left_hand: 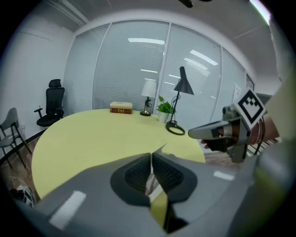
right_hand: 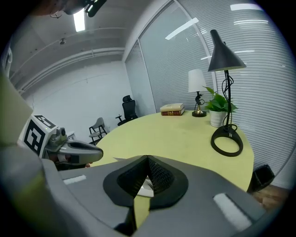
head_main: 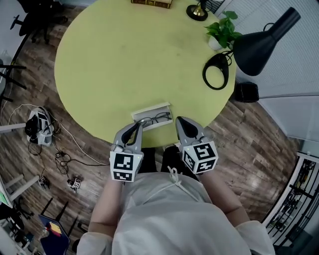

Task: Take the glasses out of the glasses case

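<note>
Beside case (head_main: 151, 110), left tool (head_main: 138, 125), right tool (head_main: 180, 121) closed

I get bright, even overhead light on the round yellow-green bench (head_main: 124, 60), with only faint, soft shadows. Both gripper views bow strongly and go black at the corners. A white ceiling strip light (right_hand: 79, 19) glares, and the grey left hand-held gripper (left_hand: 151, 156) blurs close to the lens.

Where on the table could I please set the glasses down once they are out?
The table is bare across its middle and left, between the glasses case and the books. It is crowded at the far right: small lamp, plant, black lamp base.
</note>
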Action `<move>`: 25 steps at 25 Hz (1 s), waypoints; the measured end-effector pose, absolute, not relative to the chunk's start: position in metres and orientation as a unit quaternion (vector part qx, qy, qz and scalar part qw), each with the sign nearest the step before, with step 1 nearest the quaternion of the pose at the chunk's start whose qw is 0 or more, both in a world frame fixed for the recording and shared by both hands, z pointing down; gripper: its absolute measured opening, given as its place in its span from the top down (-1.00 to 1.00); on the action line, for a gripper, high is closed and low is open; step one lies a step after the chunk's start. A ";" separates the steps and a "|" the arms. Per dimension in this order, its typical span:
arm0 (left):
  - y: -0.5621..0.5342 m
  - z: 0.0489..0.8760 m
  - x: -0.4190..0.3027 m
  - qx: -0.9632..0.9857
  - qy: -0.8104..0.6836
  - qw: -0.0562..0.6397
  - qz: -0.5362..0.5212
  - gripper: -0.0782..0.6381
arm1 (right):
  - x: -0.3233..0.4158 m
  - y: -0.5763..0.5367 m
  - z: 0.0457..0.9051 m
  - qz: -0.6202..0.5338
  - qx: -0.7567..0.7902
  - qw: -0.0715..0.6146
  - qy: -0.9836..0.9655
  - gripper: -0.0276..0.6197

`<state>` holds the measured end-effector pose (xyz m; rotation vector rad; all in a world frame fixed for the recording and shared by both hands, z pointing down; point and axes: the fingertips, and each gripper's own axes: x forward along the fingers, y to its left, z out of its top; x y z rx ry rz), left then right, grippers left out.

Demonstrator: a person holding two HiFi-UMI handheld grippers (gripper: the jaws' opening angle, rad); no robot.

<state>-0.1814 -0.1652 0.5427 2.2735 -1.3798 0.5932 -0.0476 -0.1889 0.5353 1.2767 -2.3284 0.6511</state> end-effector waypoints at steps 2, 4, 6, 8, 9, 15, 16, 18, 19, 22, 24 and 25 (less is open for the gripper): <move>-0.166 0.558 -0.173 0.827 -0.466 0.203 0.242 0.68 | -0.051 -0.189 0.542 0.223 0.454 0.207 -0.837 0.92; -0.167 0.571 -0.165 0.835 -0.437 0.197 0.269 0.64 | -0.052 -0.190 0.548 0.213 0.452 0.208 -0.841 0.92; -0.168 0.583 -0.158 0.842 -0.409 0.194 0.294 0.59 | -0.053 -0.191 0.551 0.206 0.452 0.205 -0.844 0.92; -0.169 0.592 -0.152 0.846 -0.384 0.194 0.316 0.53 | -0.053 -0.192 0.551 0.203 0.454 0.200 -0.844 0.92; -0.171 0.597 -0.149 0.847 -0.373 0.192 0.326 0.49 | -0.053 -0.192 0.551 0.204 0.455 0.197 -0.844 0.92; -0.175 0.614 -0.136 0.856 -0.296 0.163 0.391 0.49 | -0.054 -0.191 0.551 0.211 0.463 0.192 -0.839 0.92; -0.175 0.616 -0.133 0.857 -0.282 0.155 0.403 0.51 | -0.054 -0.190 0.552 0.213 0.464 0.193 -0.838 0.92; -0.176 0.619 -0.128 0.858 -0.258 0.140 0.421 0.54 | -0.052 -0.191 0.556 0.219 0.468 0.202 -0.832 0.92; -0.177 0.620 -0.126 0.858 -0.249 0.138 0.427 0.54 | -0.051 -0.191 0.558 0.223 0.470 0.206 -0.829 0.92; -0.180 0.624 -0.119 0.857 -0.230 0.137 0.440 0.55 | -0.047 -0.191 0.561 0.236 0.473 0.207 -0.823 0.92; -0.180 0.629 -0.116 0.853 -0.211 0.135 0.457 0.55 | -0.044 -0.193 0.562 0.241 0.477 0.208 -0.819 0.91; -0.178 0.632 -0.115 0.851 -0.195 0.135 0.468 0.56 | -0.043 -0.194 0.563 0.243 0.481 0.210 -0.816 0.92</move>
